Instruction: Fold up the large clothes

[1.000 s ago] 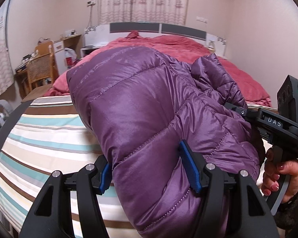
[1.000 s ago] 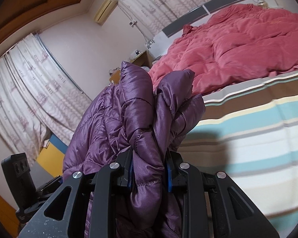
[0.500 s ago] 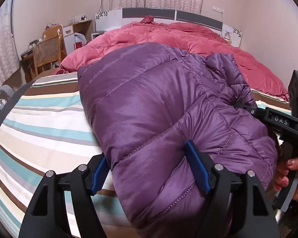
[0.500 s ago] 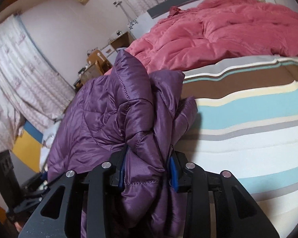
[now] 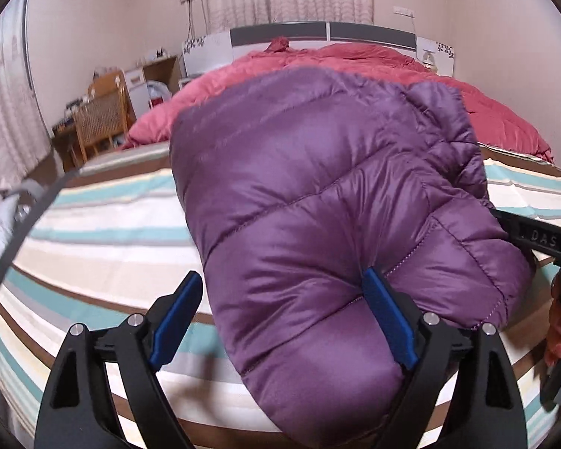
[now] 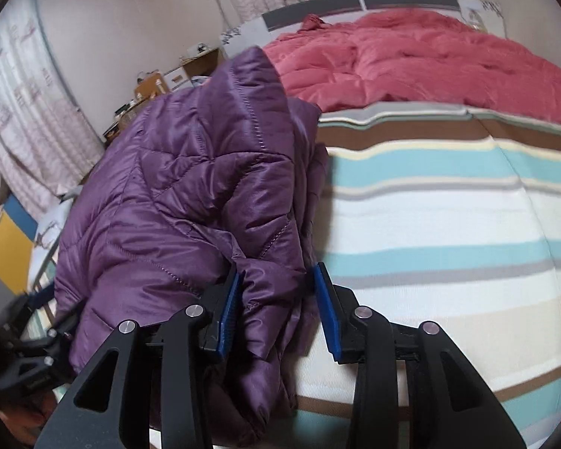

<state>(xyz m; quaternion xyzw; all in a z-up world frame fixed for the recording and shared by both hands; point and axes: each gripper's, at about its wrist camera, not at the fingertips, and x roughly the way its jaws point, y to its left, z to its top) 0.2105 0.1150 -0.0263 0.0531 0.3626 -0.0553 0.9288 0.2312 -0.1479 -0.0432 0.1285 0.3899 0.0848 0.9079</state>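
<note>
A puffy purple quilted jacket point(image 5: 318, 202) lies bunched on the striped bed cover point(image 5: 104, 247). My left gripper point(image 5: 280, 314) is open, its jaws spread wide, with the jacket's near edge between them and the right blue pad pressing into the fabric. In the right wrist view the jacket point(image 6: 190, 194) stands in thick folds at the left. My right gripper point(image 6: 278, 307) is open around a fold of the jacket; the right pad stands clear of the fabric. The right tool point(image 5: 538, 239) and the hand holding it show at the left view's right edge.
A crumpled red duvet point(image 6: 411, 60) covers the far half of the bed, below the headboard point(image 5: 325, 33). A wicker chair point(image 5: 101, 123) and a cluttered desk stand at the far left. Curtains hang on the left and back walls. Striped cover point(image 6: 448, 224) extends to the right.
Both grippers have lowered the jacket onto the striped cover. My right gripper's jaws have opened from a tight grip on the fold. My left gripper's jaws have stayed wide.
</note>
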